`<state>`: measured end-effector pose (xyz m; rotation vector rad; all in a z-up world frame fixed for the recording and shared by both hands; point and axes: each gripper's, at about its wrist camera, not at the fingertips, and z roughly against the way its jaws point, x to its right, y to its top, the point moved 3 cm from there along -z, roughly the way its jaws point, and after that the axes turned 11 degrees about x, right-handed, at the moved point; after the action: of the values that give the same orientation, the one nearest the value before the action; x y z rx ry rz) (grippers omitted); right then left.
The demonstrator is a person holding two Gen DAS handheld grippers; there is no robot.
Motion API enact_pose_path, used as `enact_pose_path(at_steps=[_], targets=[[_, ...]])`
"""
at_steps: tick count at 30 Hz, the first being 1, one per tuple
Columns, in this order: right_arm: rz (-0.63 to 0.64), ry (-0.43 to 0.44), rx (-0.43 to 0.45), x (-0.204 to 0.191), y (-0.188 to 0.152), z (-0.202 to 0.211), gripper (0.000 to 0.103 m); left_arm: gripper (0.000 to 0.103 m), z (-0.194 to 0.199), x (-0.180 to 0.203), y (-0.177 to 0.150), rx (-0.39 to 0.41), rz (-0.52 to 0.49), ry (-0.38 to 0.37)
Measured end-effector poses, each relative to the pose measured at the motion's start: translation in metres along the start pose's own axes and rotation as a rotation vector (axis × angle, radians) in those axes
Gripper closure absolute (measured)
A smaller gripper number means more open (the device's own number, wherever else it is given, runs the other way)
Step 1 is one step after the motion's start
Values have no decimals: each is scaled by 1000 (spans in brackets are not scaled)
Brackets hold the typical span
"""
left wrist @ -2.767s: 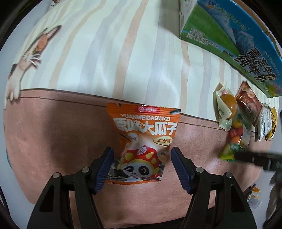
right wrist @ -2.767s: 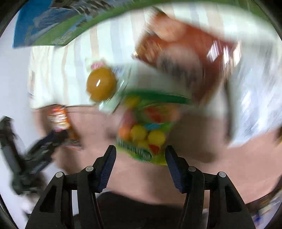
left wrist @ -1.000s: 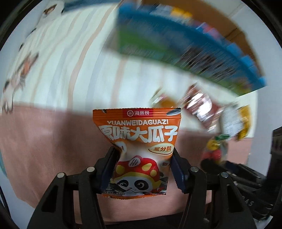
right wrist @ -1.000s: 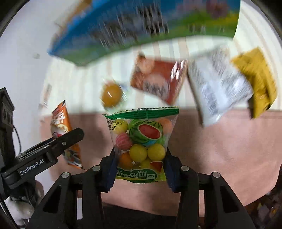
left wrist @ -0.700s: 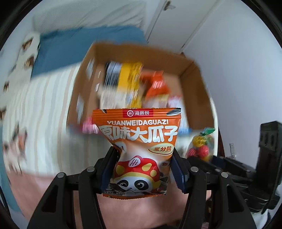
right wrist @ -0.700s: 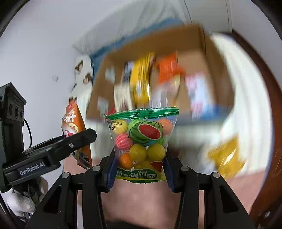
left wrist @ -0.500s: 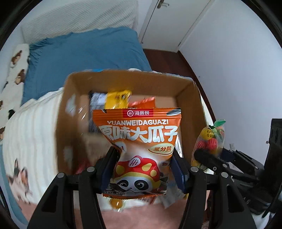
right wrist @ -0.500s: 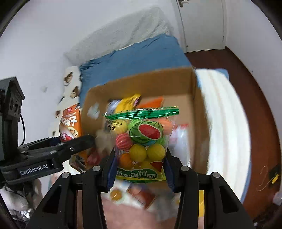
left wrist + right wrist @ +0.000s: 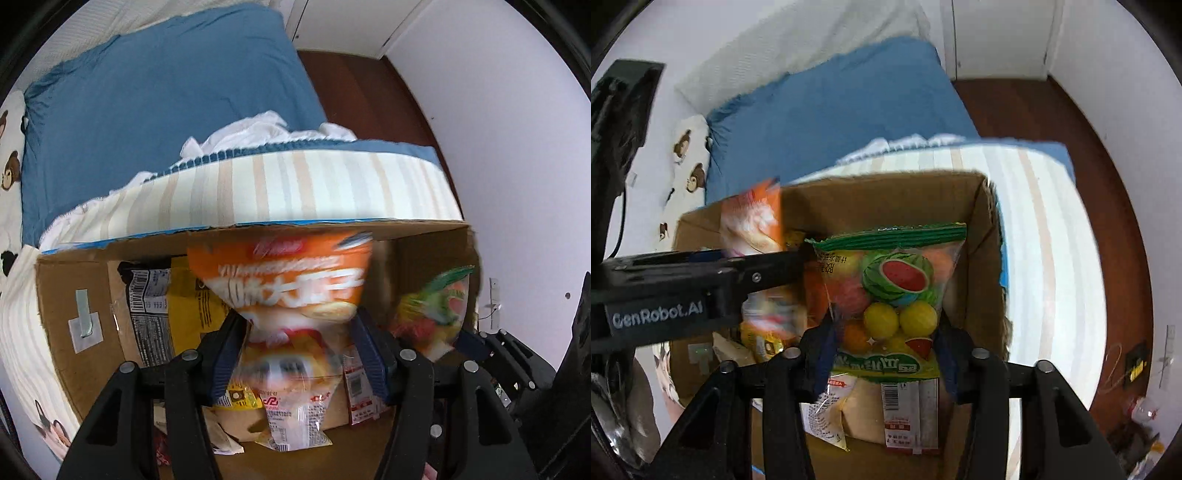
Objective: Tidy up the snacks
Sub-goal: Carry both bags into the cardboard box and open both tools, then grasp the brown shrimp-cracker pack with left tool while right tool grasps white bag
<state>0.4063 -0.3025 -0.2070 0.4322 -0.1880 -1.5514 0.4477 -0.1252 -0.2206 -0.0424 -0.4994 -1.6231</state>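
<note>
My left gripper is shut on an orange sunflower-seed packet, blurred, held over the open cardboard box. My right gripper is shut on a clear fruit-candy bag with a green top, also held over the box. The candy bag shows at the right of the left wrist view. The orange packet and the left gripper's arm show at the left of the right wrist view. Several snack packets lie inside the box.
The box stands on a striped cream blanket on a bed with a blue sheet. A brown wood floor and white walls lie beyond. A taped flap is on the box's left wall.
Both grippers have moved forward and down over the box with their packets. The box now fills the lower part of both views, and the orange packet is blurred.
</note>
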Motion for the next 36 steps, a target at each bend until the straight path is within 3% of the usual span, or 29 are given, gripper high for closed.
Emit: enact_pose_path(at_steps=[1,4,12,18,36], targets=[[5,-5,-3,-1,0,-6,21,38,-1,-4,-1,-2,16,-6],[5,-4,-23,-4,0,-20,15,12,-2,-14,1,3,19,9],[14,-21,-20,-10,-10,-24,9,12,10,-23,-10,24,16,39],[16,-33,20,-15,-22,-3,9,12,37,-27,-26,97,13,67],[42,-41,189,-44,-93,70,9,12,127,-31,-125,309,-47,224]])
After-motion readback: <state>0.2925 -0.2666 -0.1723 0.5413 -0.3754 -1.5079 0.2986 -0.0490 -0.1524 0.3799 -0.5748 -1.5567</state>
